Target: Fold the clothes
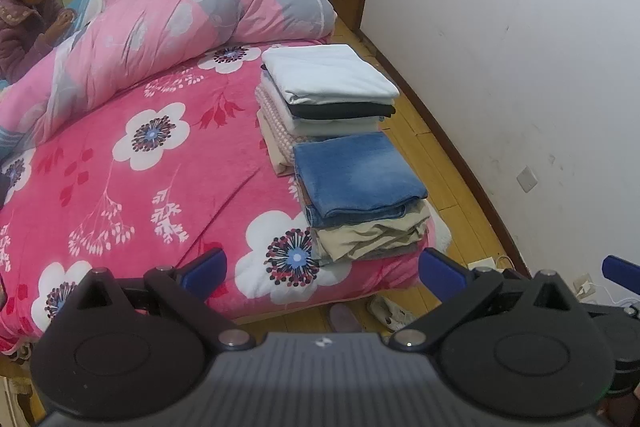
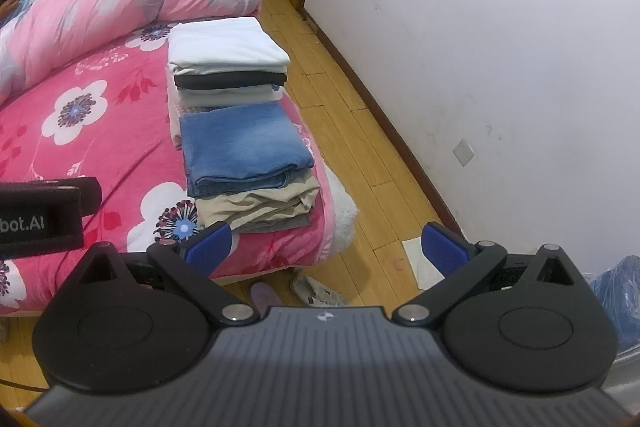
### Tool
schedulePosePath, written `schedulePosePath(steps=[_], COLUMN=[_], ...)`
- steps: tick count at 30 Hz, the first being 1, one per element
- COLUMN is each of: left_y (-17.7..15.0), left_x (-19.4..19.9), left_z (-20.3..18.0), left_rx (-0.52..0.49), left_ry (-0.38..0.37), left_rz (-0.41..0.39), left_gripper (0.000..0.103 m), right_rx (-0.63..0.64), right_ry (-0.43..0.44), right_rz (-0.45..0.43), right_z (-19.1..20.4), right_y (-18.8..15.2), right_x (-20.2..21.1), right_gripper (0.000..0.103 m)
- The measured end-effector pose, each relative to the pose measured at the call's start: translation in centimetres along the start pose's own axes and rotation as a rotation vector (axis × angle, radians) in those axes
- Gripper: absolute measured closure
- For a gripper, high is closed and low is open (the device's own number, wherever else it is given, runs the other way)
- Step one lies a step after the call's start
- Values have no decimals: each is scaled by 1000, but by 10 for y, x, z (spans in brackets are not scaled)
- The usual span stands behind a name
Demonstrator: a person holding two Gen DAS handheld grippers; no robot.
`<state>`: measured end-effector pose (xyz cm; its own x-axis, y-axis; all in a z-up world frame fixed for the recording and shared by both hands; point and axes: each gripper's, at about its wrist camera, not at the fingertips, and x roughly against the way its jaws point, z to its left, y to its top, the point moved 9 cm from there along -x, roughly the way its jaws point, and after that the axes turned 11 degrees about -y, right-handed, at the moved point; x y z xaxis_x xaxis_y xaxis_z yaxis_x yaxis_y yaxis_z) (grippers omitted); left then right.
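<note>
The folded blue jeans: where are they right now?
The folded blue jeans top the nearer of two stacks at the bed's right edge, on beige clothes, just in front of the stack topped by a white garment.

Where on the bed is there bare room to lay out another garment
The flowered blanket lies bare between the rolled quilt and the near bed edge, left of both folded stacks. The right edge is crowded: the stacks sit back to back there.
</note>
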<state>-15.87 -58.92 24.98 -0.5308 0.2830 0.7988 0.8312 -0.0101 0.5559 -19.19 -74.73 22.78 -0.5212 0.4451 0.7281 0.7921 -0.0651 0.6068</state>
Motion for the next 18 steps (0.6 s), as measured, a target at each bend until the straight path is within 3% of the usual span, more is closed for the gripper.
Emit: schedulePosePath(steps=[18], left_y=[1], left_x=[-1], left_z=[2], left_rx=[8], left_ry=[6], left_rz=[-1], left_gripper=[1], right_rx=[-2], right_ry=[1], right_rz=[2], right_z=[2], right_y=[1], right_x=[0], right_gripper=[1])
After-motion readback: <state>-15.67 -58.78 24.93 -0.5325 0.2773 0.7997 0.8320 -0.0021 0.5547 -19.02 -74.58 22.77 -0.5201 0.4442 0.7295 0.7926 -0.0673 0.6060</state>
